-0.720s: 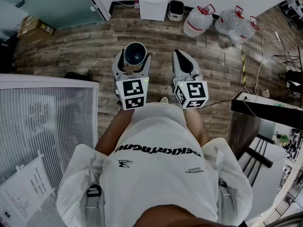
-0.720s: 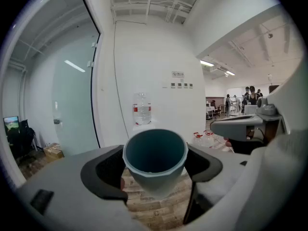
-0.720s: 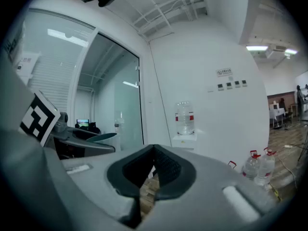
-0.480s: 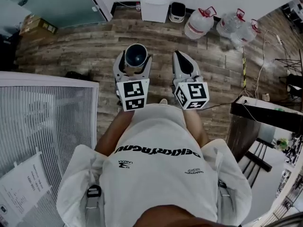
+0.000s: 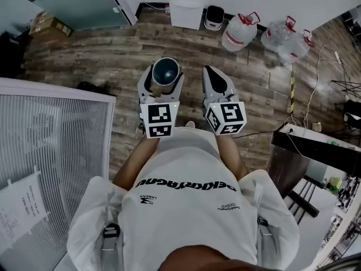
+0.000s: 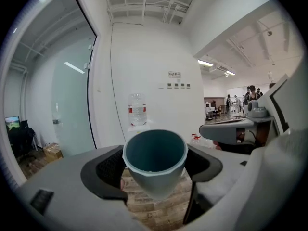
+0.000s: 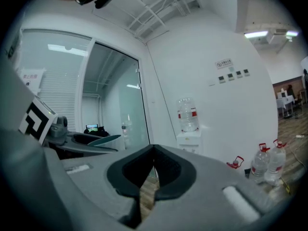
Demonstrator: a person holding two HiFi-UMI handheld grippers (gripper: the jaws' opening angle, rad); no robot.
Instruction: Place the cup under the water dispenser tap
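The left gripper (image 5: 163,81) is clamped on the cup (image 6: 155,154), and its dark pads (image 6: 107,170) press the two sides. The teal cup is upright with its open mouth up, held in the air above the wooden floor (image 5: 96,55). The right gripper (image 7: 153,170) is just beside it, with jaws closed together and nothing between them. Ahead, well apart from both grippers, the white water dispenser (image 5: 186,5) stands against the wall (image 6: 144,57) with a bottle (image 6: 137,109) on top. Spare water bottles (image 5: 240,30) are on the floor to its right.
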